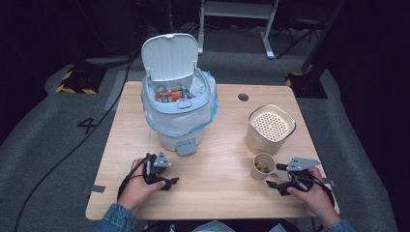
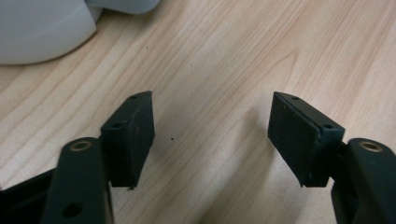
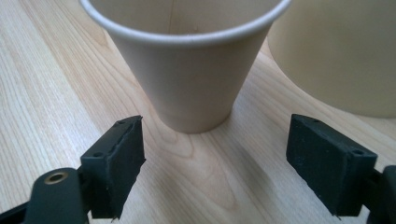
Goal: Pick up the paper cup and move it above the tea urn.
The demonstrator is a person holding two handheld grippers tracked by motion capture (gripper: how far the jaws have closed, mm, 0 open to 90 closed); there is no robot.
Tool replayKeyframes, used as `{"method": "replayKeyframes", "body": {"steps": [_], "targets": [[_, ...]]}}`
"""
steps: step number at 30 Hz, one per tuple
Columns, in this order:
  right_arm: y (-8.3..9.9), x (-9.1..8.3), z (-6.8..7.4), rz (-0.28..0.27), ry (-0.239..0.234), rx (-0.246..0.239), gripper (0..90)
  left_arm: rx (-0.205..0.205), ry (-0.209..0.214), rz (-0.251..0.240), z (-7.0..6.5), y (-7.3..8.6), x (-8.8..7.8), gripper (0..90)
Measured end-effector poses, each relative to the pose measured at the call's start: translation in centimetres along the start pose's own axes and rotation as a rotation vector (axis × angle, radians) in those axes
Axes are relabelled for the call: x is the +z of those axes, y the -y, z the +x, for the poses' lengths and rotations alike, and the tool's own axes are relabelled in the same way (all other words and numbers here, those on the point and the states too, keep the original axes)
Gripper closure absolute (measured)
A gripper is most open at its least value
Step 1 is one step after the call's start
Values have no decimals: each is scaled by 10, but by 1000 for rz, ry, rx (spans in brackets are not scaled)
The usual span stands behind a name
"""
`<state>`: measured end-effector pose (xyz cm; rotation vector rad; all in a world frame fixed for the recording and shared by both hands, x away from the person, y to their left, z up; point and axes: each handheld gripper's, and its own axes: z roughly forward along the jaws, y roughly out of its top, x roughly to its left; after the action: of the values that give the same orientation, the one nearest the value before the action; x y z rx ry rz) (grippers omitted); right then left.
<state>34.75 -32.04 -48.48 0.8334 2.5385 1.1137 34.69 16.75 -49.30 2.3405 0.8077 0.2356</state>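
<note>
High view: light wooden table (image 1: 217,193) on a grey floor, dark surroundings. Far left of centre on the table, a pale blue-white pedal bin (image 1: 178,104) lined with a clear plastic bag, lid (image 1: 170,56) tipped up and back, colourful scraps (image 1: 169,95) inside. Far right, a cream rounded canister with a perforated top (image 1: 270,128). Just near of it, a small tan paper cup (image 1: 262,166) standing upright with something yellow inside. Near left, left hand (image 1: 137,189) holding the left gripper (image 1: 170,181), jaws apart, resting low by the table just near of the bin's pedal (image 1: 186,147). Near right, right hand (image 1: 309,191) holding the right gripper (image 1: 274,176), jaws apart on the cup's right, nothing held. Small dark round hole (image 1: 243,96) in the far table surface. Denim sleeves at the bottom edge.

Left gripper view: left gripper (image 2: 212,133) spread wide over bare wood grain, nothing between its black pads. White curved base of the bin (image 2: 42,28) at the top left corner.

Right gripper view: right gripper (image 3: 215,161) wide open, black pads either side of empty table. Paper cup (image 3: 187,70) upright just beyond the jaws, apart from both pads. Cream canister wall (image 3: 341,51) behind the cup to the right, close beside it.
</note>
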Motion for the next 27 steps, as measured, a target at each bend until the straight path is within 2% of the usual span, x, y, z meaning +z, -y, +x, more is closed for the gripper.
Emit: {"method": "replayKeyframes", "body": {"steps": [6, 8, 10, 24, 27], "targets": [[-2, 2, 1, -12, -1, -4, 187, 23, -10, -14, 2, 2, 2, 270], [-3, 3, 2, -23, -1, -7, 184, 19, -12, -37, 4, 4, 4, 227], [-3, 5, 3, -36, -5, -5, 177, 16, -11, -87, 5, 8, 7, 179], [-13, 17, 7, -137, -27, -20, 197, 28, 1, -86, 7, 8, 7, 171], [-14, 20, 8, -142, -33, -19, 213, 28, 1, -86, 7, 8, 7, 171]]}}
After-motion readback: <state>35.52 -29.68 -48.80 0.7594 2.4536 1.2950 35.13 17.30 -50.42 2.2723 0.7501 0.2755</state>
